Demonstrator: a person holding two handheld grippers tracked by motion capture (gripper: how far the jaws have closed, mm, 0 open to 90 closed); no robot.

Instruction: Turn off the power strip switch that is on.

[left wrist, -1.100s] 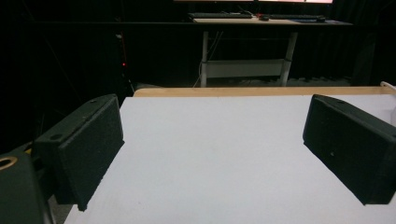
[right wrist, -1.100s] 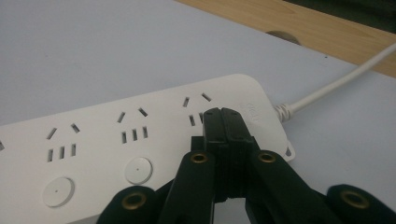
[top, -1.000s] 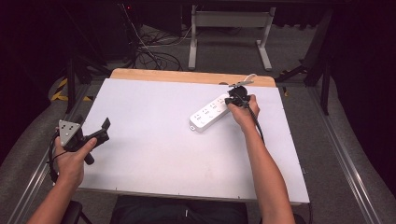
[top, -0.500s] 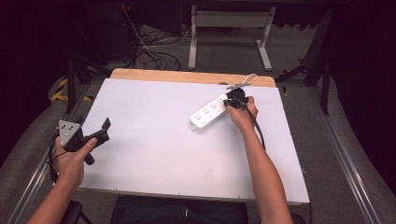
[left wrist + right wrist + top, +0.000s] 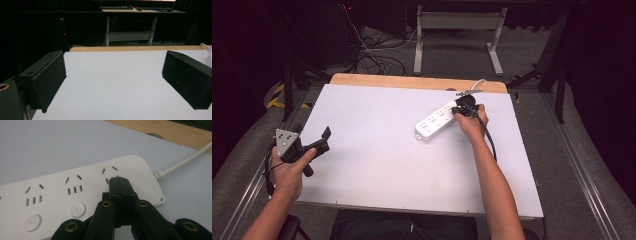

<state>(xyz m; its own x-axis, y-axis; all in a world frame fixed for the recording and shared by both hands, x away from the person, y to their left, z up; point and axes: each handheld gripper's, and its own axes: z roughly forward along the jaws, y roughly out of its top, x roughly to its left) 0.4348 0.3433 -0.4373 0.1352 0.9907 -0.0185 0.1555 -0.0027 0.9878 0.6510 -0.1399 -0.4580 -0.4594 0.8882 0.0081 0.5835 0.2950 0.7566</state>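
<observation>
White laminate covers the table, with a strip of bare wood showing along its far edge. At the left of the high view, the left gripper is held by the person's left hand just over the table's near left corner, with its grey three-cornered plate on top. Its jaws stand wide apart. In the left gripper view the two black pads flank an empty stretch of white surface, with nothing between them and nothing touched. A cable loops down from this gripper past the table's edge.

Toward the right of centre lies a white power strip, flat on the table and set at a slant, its near end toward the middle and its far end toward the back edge. Its white cord leaves the far end and runs over the wooden strip. In the right gripper view the power strip shows three socket groups and two round buttons on its face.

Right of the strip, the right gripper is held in the right hand at the strip's far end. Its jaws are pressed together with nothing between them. In the right gripper view the closed tips rest at the socket group nearest the cord; whether they press on it cannot be told.
</observation>
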